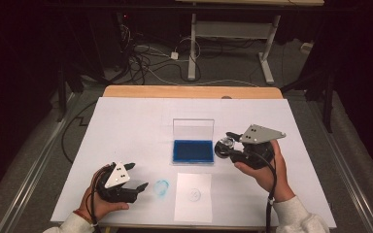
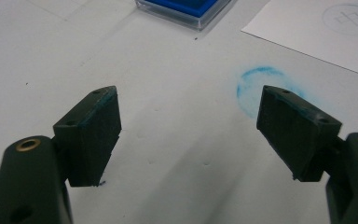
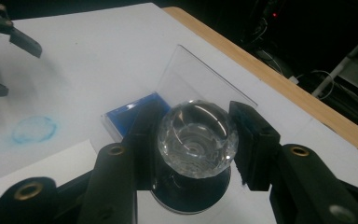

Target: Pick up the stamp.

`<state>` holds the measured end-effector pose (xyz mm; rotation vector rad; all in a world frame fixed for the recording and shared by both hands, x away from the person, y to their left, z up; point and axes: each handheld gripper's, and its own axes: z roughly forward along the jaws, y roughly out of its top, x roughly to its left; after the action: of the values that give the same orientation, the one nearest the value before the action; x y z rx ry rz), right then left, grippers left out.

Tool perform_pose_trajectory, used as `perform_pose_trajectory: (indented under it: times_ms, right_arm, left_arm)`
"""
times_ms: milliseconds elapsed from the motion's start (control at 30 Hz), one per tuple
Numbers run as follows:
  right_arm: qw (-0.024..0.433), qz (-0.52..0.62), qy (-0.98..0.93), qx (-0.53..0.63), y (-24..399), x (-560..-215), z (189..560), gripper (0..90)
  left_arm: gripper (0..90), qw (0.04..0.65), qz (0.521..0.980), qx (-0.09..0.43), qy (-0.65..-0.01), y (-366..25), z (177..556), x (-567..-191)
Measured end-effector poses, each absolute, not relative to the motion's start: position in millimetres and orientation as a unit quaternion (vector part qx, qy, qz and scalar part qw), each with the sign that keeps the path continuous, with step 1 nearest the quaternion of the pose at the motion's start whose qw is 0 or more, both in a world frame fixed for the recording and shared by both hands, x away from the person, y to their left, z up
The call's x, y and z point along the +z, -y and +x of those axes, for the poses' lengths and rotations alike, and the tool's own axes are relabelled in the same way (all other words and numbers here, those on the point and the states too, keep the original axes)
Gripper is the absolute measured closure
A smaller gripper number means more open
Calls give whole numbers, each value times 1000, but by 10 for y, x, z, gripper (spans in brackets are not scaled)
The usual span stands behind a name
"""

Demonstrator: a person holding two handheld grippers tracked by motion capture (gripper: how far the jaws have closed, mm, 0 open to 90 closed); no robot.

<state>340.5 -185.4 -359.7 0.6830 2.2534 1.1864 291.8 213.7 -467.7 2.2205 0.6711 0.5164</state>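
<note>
My right gripper (image 1: 228, 144) is shut on a stamp with a faceted clear knob (image 3: 198, 139) and a dark round base, held just right of the ink pad. The blue ink pad (image 1: 193, 151) lies in a clear case with its lid (image 1: 193, 128) standing upright behind it. My left gripper (image 2: 189, 126) rests low at the table's front left, open, with nothing between its jaws. A smudged blue ring (image 2: 256, 88) marks the table just ahead of its right jaw. A white paper sheet (image 1: 193, 196) with a faint round print lies in front of the ink pad.
The white table top (image 1: 126, 126) ends in a wooden strip (image 1: 189, 91) at the far side. Beyond it, cables and the legs of another desk (image 1: 192, 53) sit on the dark floor. The left gripper (image 3: 9, 51) shows far off in the right gripper view.
</note>
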Motion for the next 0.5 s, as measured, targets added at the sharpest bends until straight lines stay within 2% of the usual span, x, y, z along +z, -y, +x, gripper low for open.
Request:
perform_pose_trajectory:
  times_ms: [267,367,500]
  right_arm:
    - [238,233,-832,444,1748,-3630,3345,568]
    - [213,226,-834,455,1695,-3654,3327,568]
    - [204,208,-844,450,1585,-3708,3275,568]
  left_arm:
    - [210,371,867,204,-263,-2143,2909,-4684]
    - [210,367,869,205,-262,-2143,2911,-4686]
    - [209,366,869,206,-261,-2150,2887,-4687]
